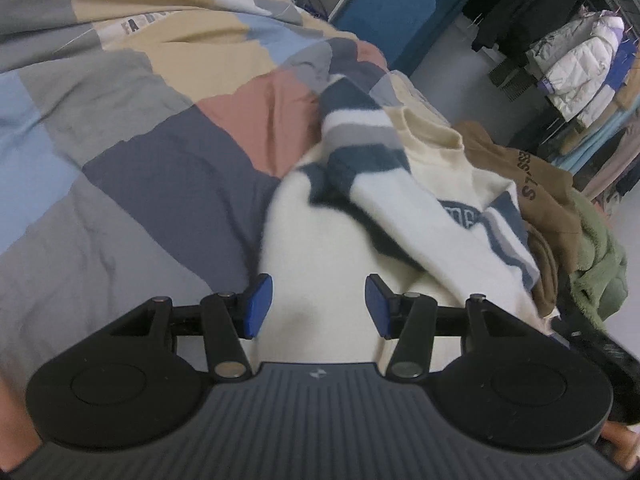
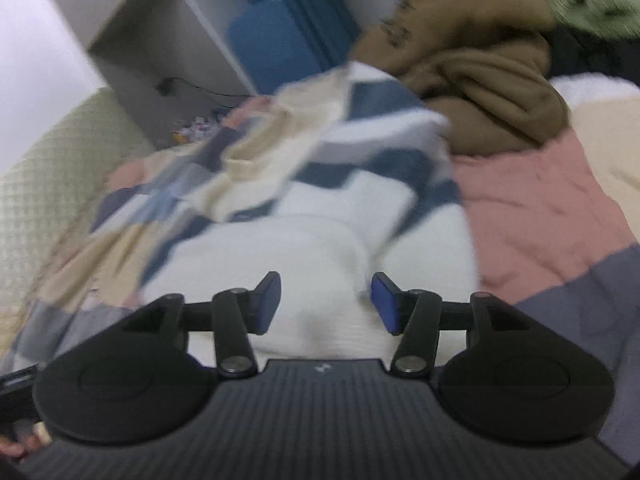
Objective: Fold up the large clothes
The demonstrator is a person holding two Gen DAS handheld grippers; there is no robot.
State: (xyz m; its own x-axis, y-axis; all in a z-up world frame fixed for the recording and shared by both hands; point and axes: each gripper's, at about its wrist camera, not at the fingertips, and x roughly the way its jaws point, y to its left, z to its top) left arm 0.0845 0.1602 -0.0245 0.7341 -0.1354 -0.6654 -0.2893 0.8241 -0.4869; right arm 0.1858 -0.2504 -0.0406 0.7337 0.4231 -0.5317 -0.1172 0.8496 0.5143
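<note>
Cream fleece sweater point(image 1: 320, 240) with navy, grey and white stripes lies in a soft heap on the patchwork quilt point(image 1: 120, 168), its fuzzy nap showing thick, rounded folds. A striped sleeve drapes diagonally over the plain cream body, and a ribbed, paler collar sits at the far end, next to a navy lettered patch on the chest. The quilt is thin, matte cotton, wrinkled, cut in large blocks of slate blue, pale blue, grey, tan and dusty pink.

Just beyond the sweater, touching its edge, a brown sweatshirt point(image 1: 540, 200) of smooth heavy knit with dark printed letters is bunched up, and beside that a shaggy olive-green fleece garment point(image 1: 600, 276).

The left gripper point(image 1: 318, 306) hovers over the cream body with its flat blue pads point(image 1: 258, 306) standing about halfway apart, fabric below them but nothing pinched. The right gripper point(image 2: 326, 304), in its blurred view, has its jaws parted to a similar middle width over a rounded fold of the sweater point(image 2: 312, 248); the pads do not press on the cloth.

Puffy white quilted jackets point(image 1: 576, 68) and dark coats hang on a rack well apart in the background.
</note>
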